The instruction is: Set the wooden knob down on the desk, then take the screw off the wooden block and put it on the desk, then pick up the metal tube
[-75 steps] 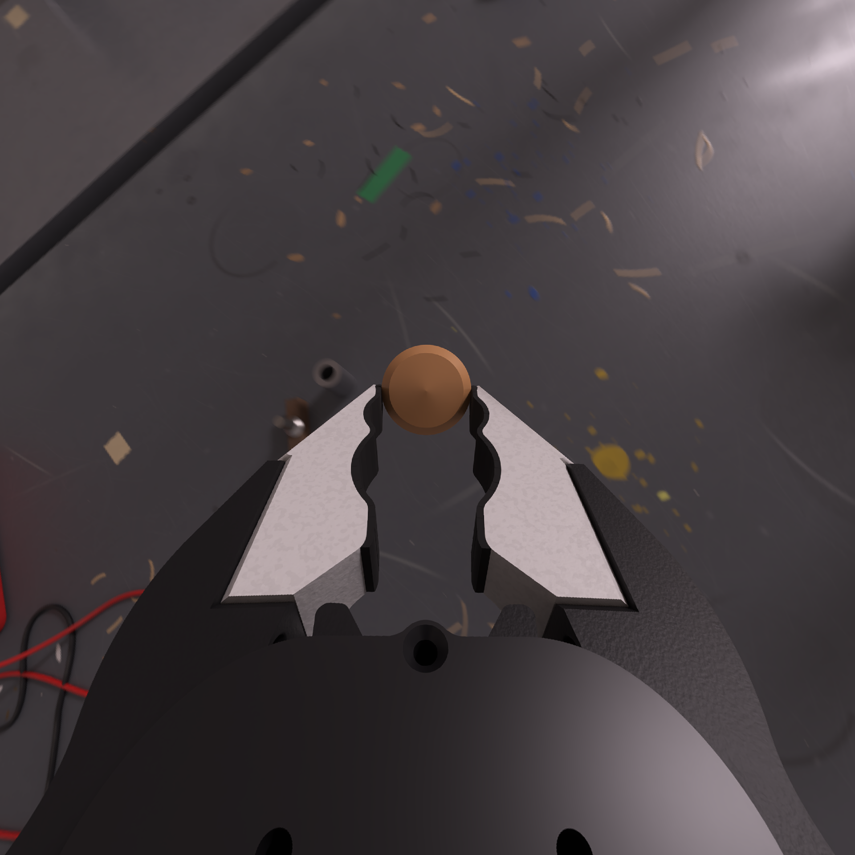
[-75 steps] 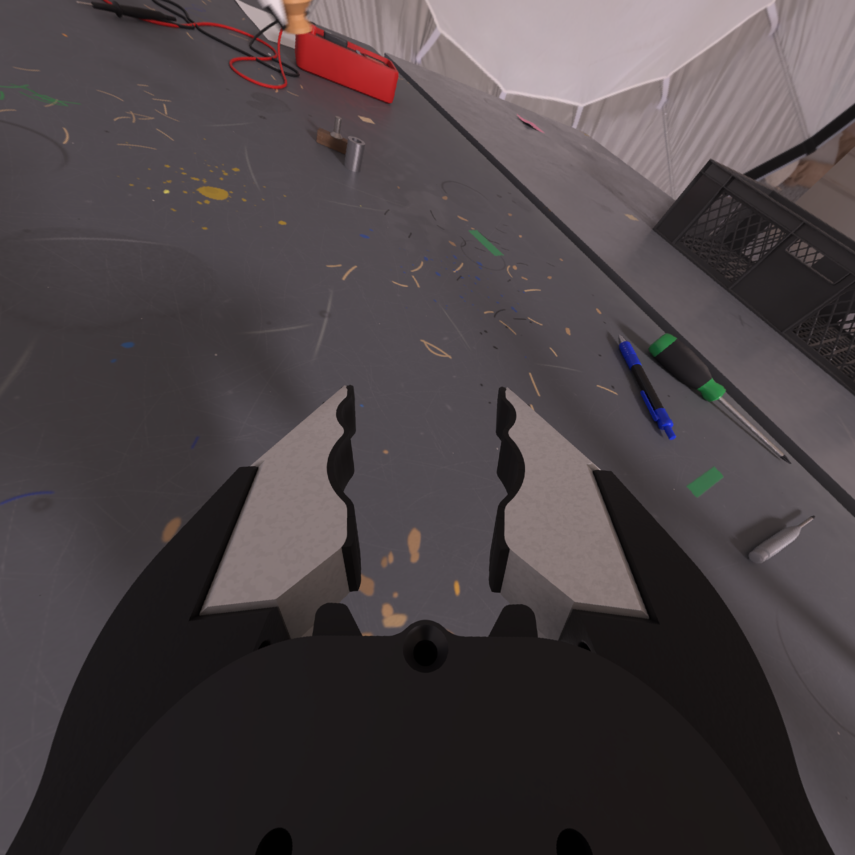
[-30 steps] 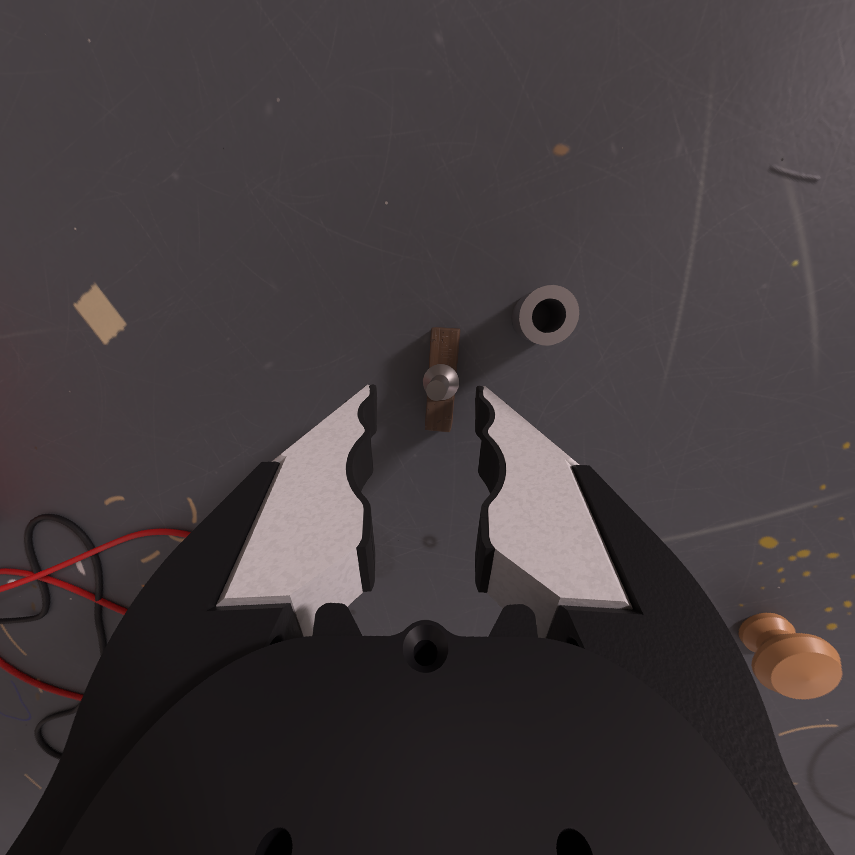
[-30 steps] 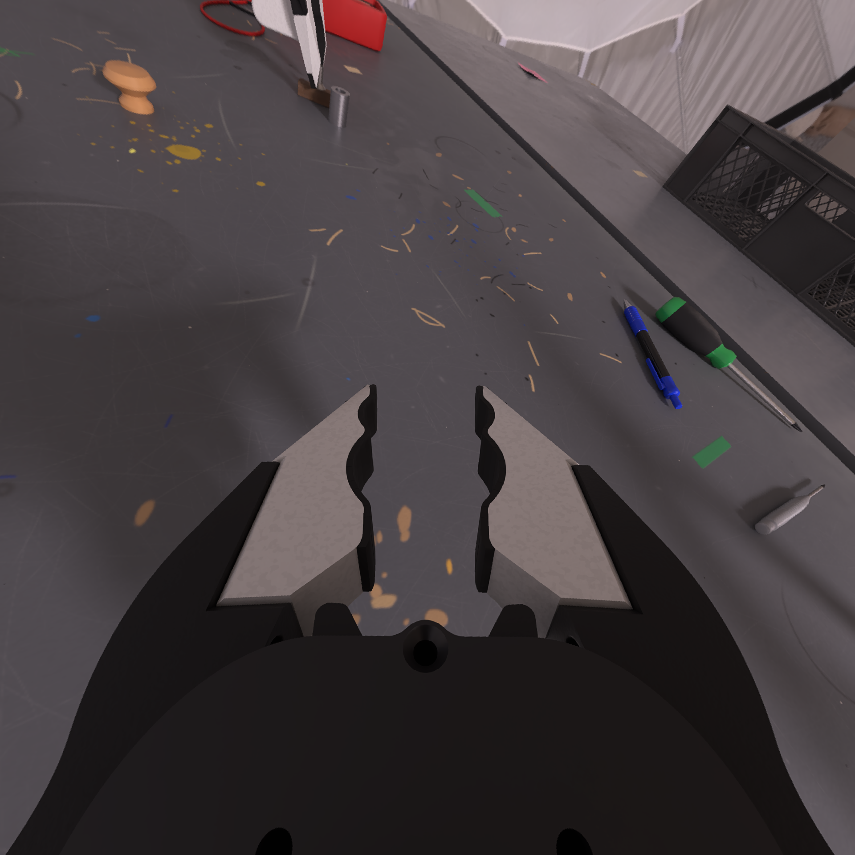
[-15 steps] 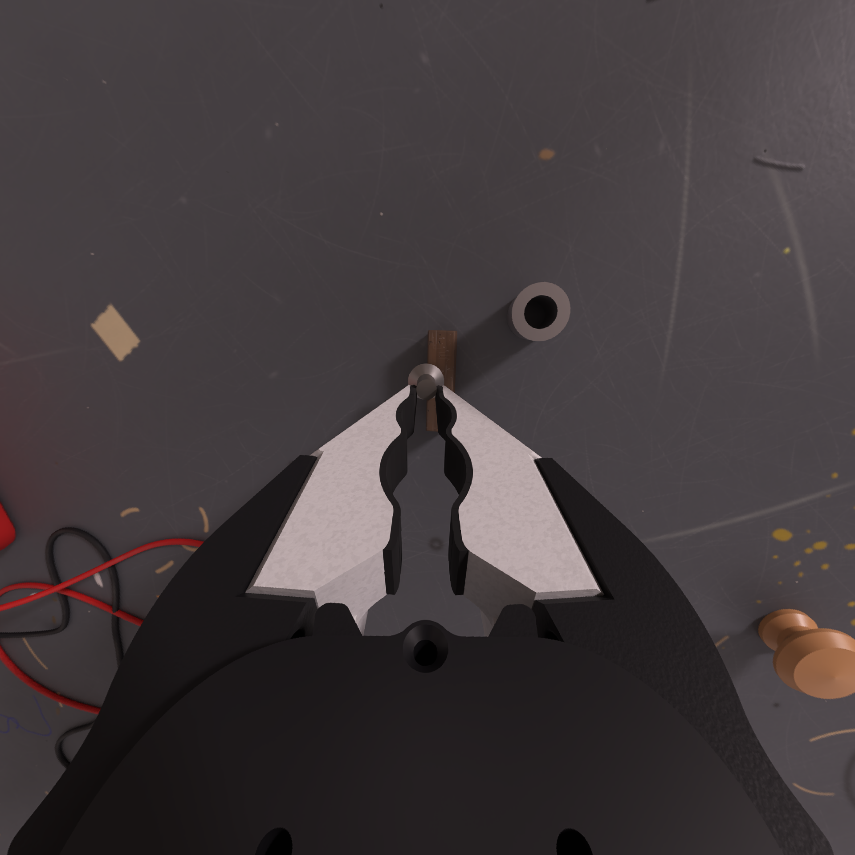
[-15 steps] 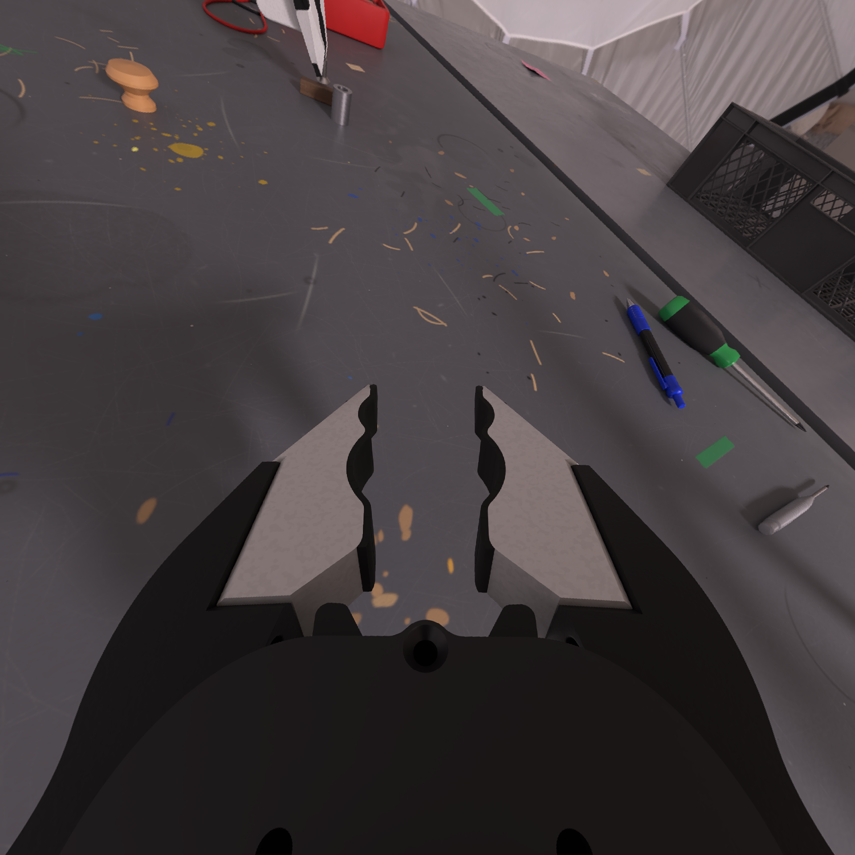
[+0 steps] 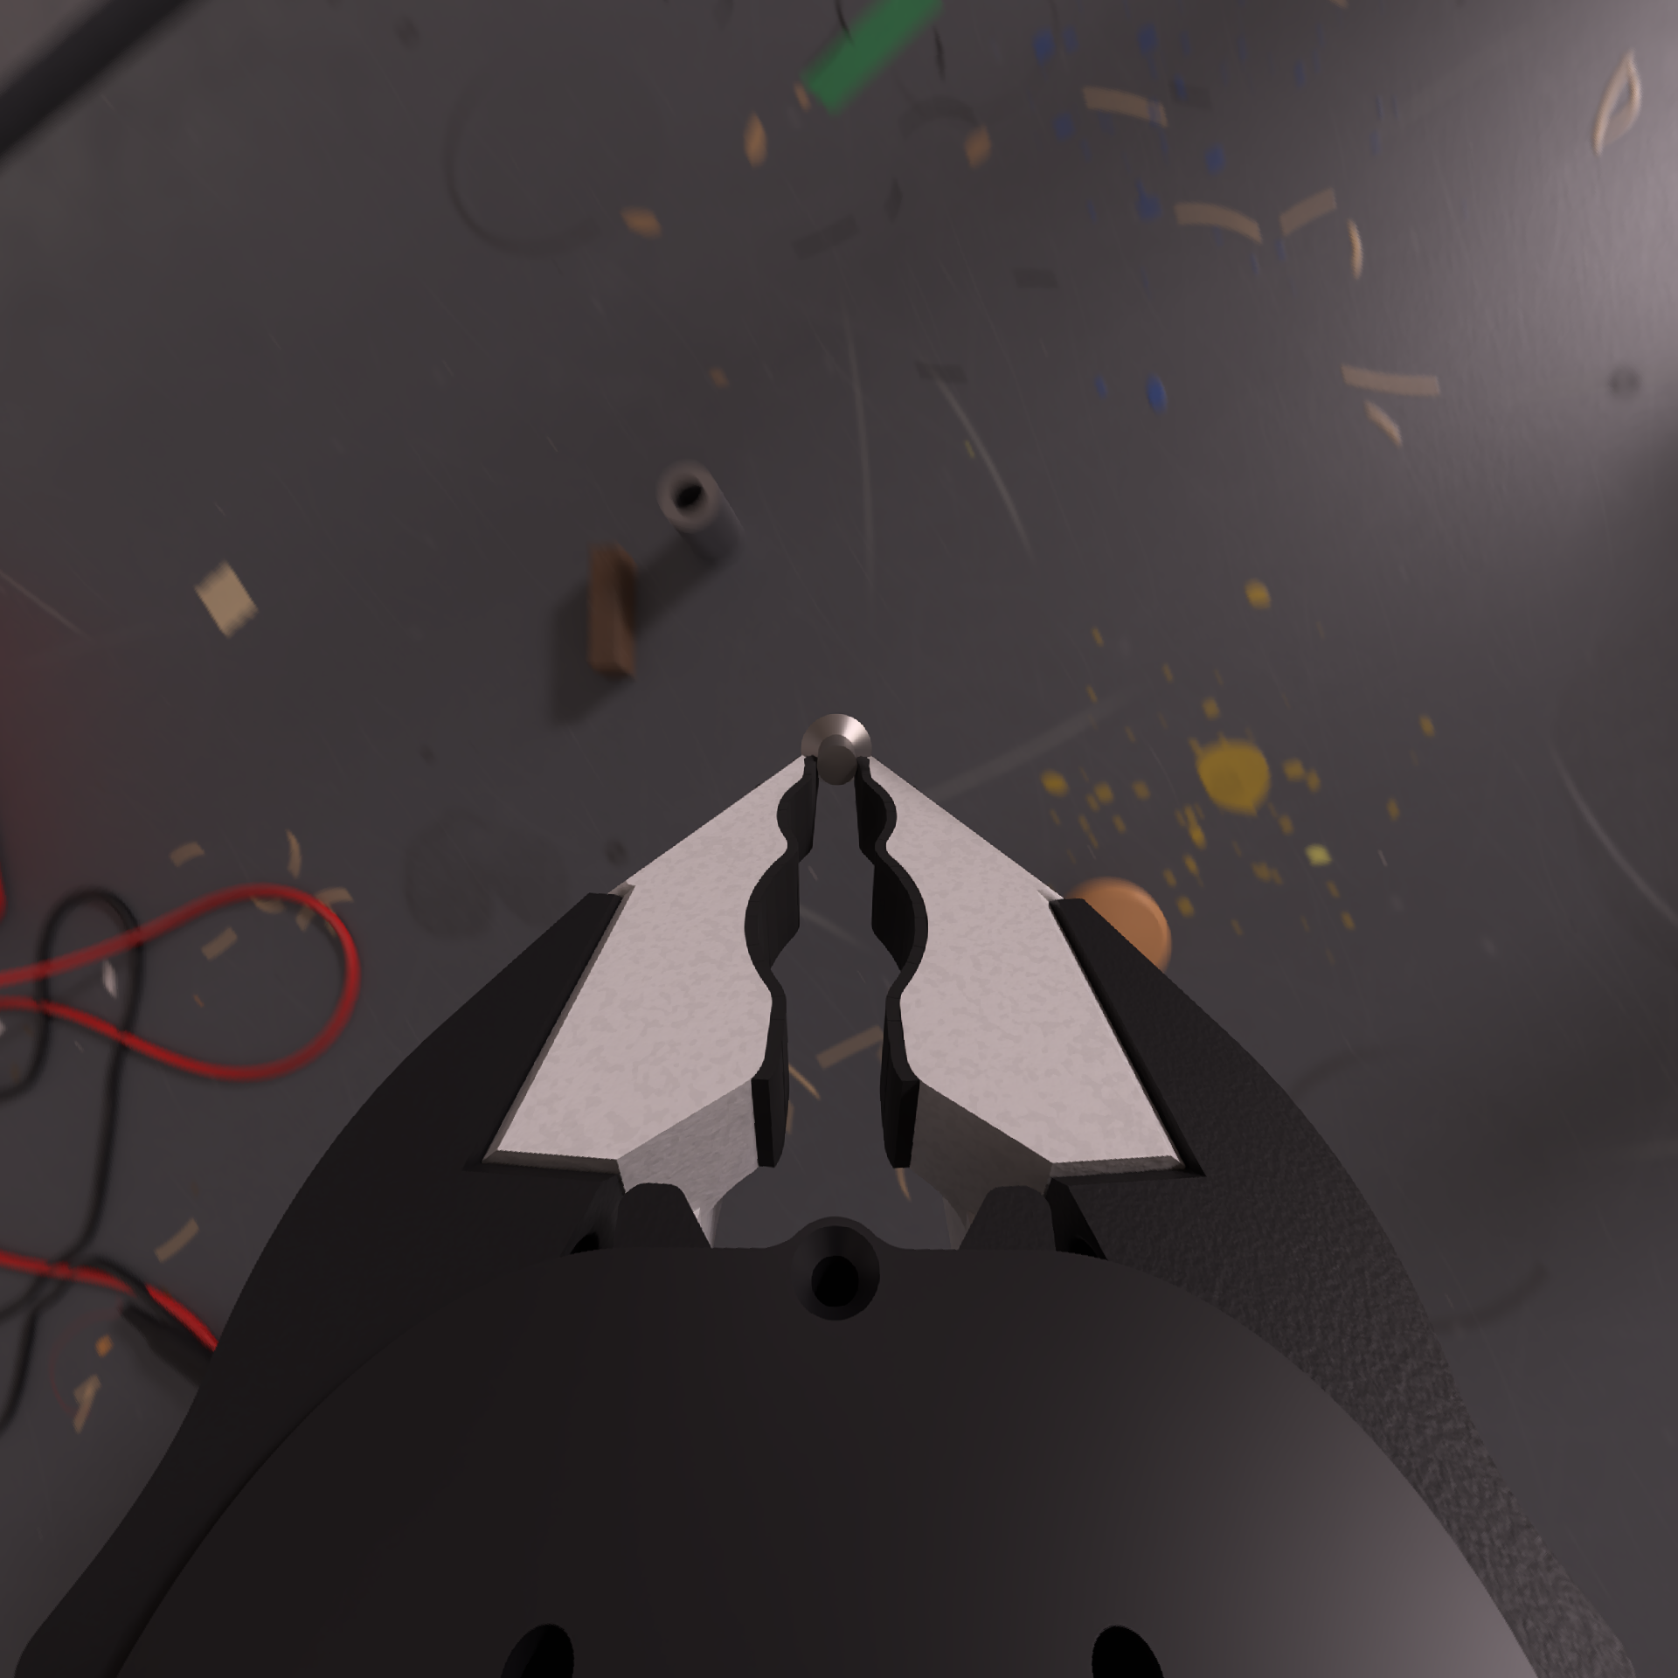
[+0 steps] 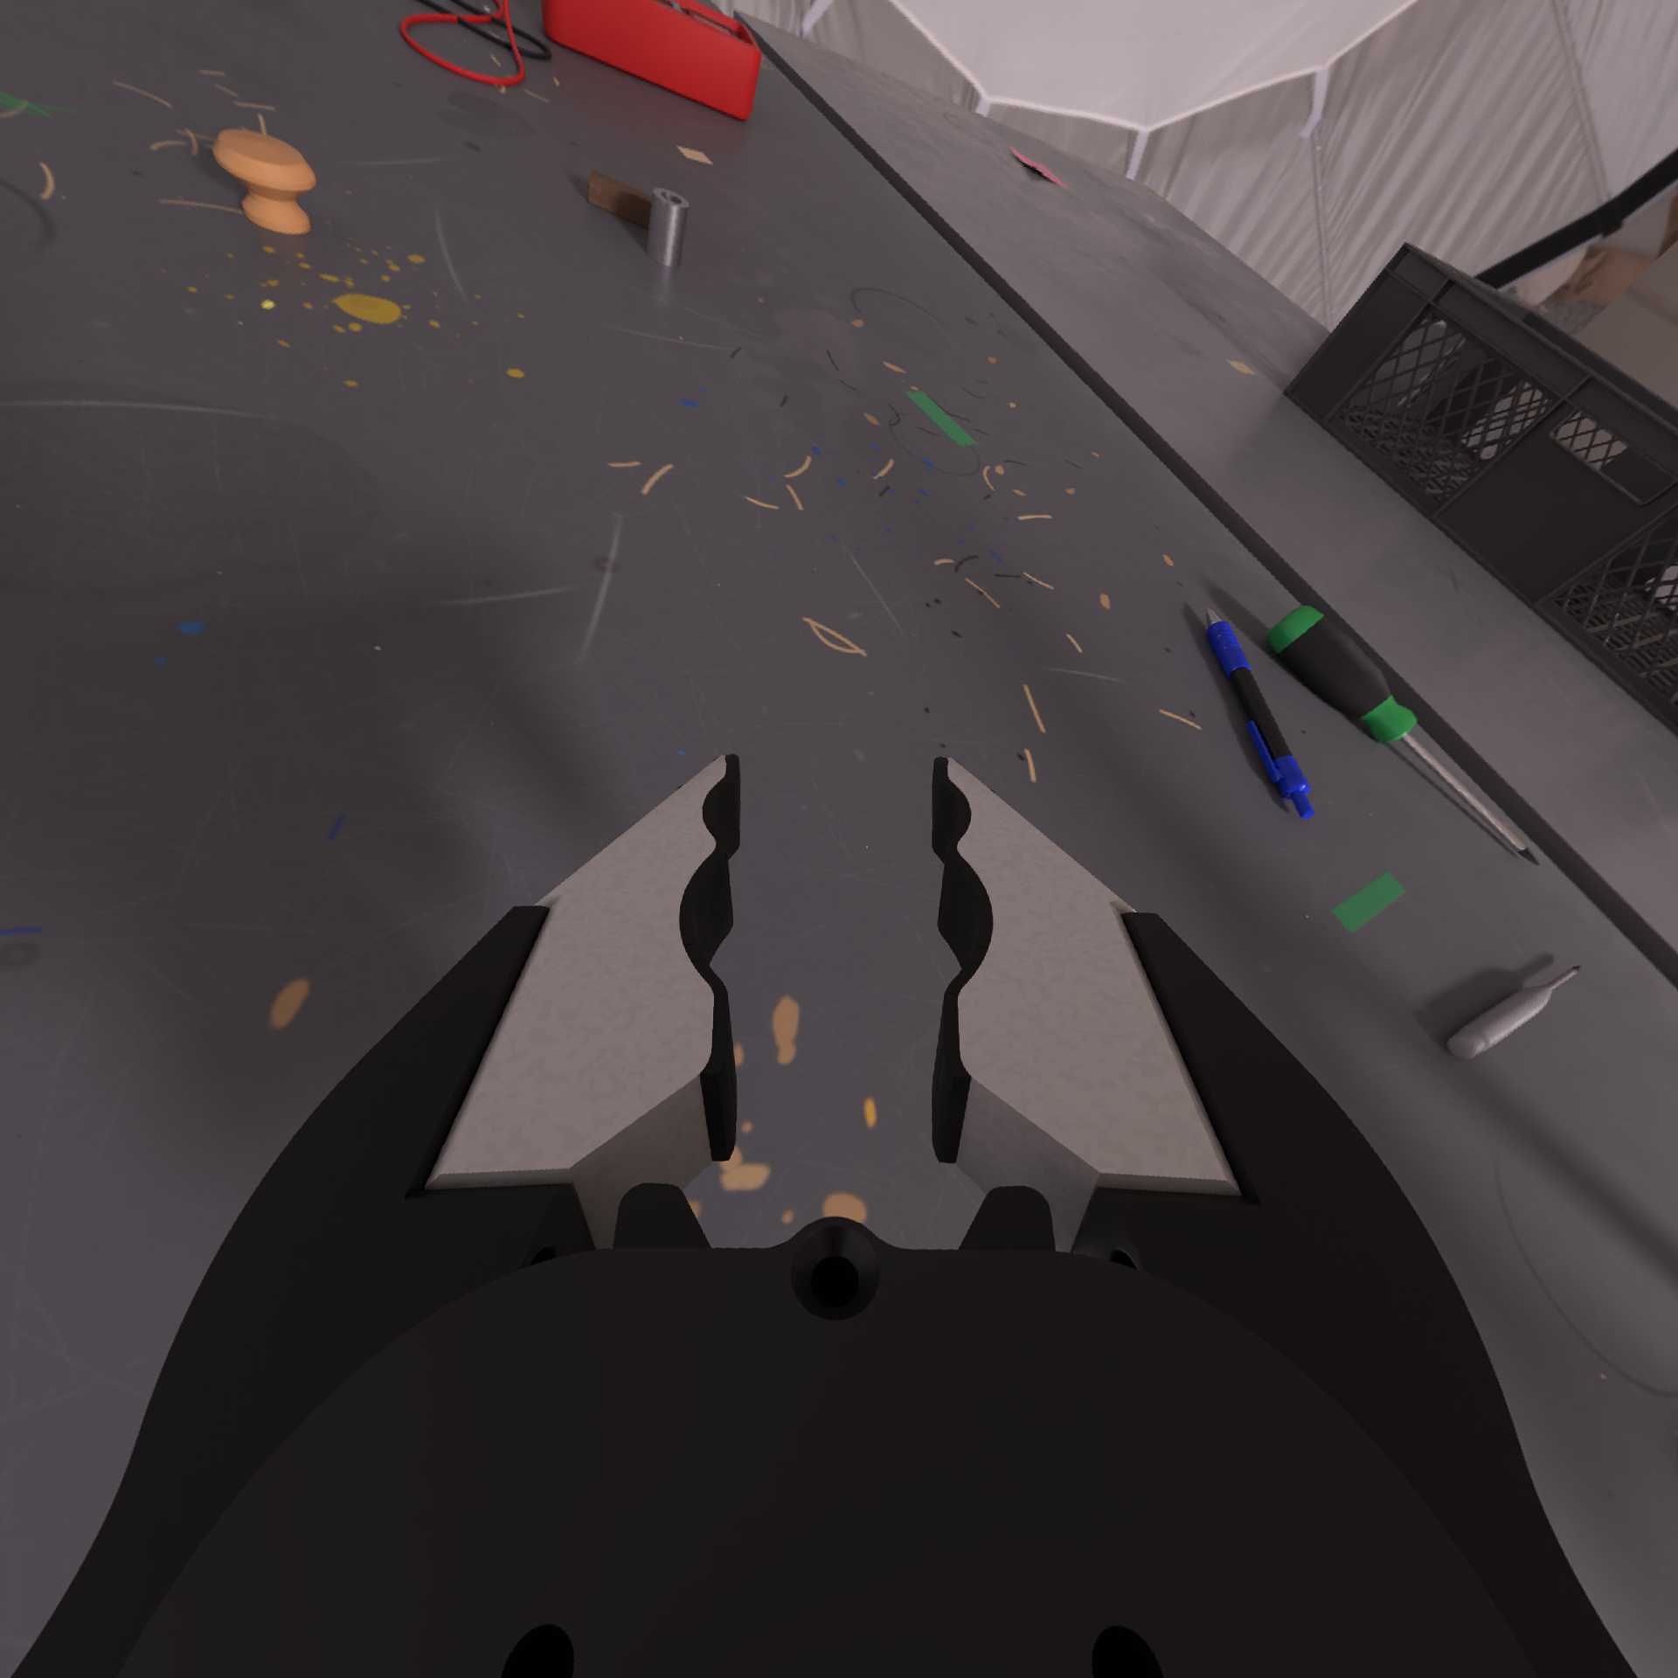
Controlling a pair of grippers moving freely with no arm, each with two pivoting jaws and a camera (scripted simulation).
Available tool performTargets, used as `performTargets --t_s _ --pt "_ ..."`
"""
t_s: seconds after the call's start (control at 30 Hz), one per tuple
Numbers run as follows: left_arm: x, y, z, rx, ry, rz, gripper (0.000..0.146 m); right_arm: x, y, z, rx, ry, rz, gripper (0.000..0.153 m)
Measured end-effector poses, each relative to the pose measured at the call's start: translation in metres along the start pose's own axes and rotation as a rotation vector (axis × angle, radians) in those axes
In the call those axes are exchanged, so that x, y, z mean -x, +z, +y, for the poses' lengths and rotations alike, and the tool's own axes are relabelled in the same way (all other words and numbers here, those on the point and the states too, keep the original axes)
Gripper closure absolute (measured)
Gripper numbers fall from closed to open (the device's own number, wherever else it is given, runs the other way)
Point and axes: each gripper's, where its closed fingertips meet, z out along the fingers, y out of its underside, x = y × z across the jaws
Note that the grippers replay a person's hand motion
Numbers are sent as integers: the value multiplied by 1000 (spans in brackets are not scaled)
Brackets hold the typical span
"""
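In the left wrist view my left gripper (image 7: 836, 767) is shut on the small metal screw (image 7: 836, 737) and holds it above the desk, right of the block. The wooden block (image 7: 610, 623) lies bare on the desk, with the upright metal tube (image 7: 697, 513) just beyond it. The wooden knob (image 7: 1126, 919) lies on the desk, partly hidden behind my right finger. In the right wrist view my right gripper (image 8: 835, 767) is open and empty, far from the knob (image 8: 267, 180), block (image 8: 616, 194) and tube (image 8: 667, 225) at the far end.
Red and black wires (image 7: 182, 981) lie at the left. A red box (image 8: 667, 50) stands at the far end. A blue pen (image 8: 1258, 713), a green-handled screwdriver (image 8: 1344, 676) and a grey bit (image 8: 1503, 1017) lie by the desk's right edge. A black crate (image 8: 1525, 454) stands beyond.
My left gripper set the knob down, shut on the screw and has lifted it off the block, moving up and to the right. My right gripper has barely moved.
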Motion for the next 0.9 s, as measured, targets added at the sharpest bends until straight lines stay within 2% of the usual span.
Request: performTargets --t_s 0.17,0.33,0.8,0.83,0.87,0.9 --pt "-39 2 71 145 -26 43 138 -2 -1 -2 11 -28 17 110" --pt "-53 10 107 210 -51 71 138 -4 -4 -4 -18 8 13 110" --pt "-60 29 117 248 -21 40 138 -5 -5 -3 -15 11 18 110" --pt "-59 26 114 235 -29 34 134 -5 -5 -3 -15 10 18 110" --pt "-58 20 106 201 -39 35 111 -5 -5 -3 -15 11 18 110" --pt "-55 12 92 139 -50 36 100 -5 -5 -3 -16 12 17 110"
